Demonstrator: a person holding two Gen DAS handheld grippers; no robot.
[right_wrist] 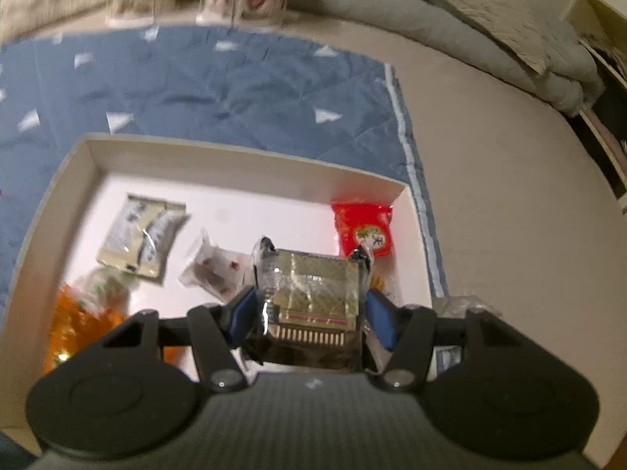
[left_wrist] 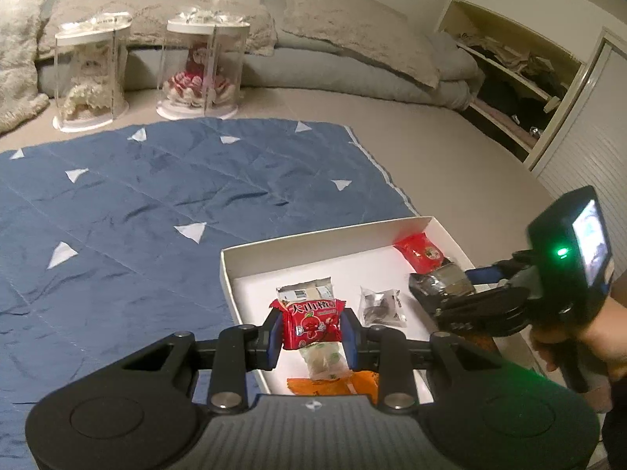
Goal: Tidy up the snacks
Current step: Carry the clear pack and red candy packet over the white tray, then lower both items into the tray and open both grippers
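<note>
Pinching a light, crinkly red snack packet (left_wrist: 311, 323) by its sides, left gripper (left_wrist: 312, 333) hovers over the white box (left_wrist: 313, 237); right gripper (right_wrist: 311, 307) clamps a slippery foil pack (right_wrist: 313, 286).

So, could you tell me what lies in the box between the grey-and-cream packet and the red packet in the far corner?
In the right wrist view, a clear packet lies between the grey-and-cream packet and the red packet.

A blue quilted mat (left_wrist: 176, 196) with white triangles covers part of a beige floor (left_wrist: 450, 164). Just beyond the mat's far edge stand 2 clear display cases (left_wrist: 92, 74) holding dolls. Behind them lie grey bedding (left_wrist: 352, 66) and shaggy cushions (left_wrist: 156, 4). Right of the mat, an open cupboard (left_wrist: 521, 78) shows cluttered shelves.
</note>
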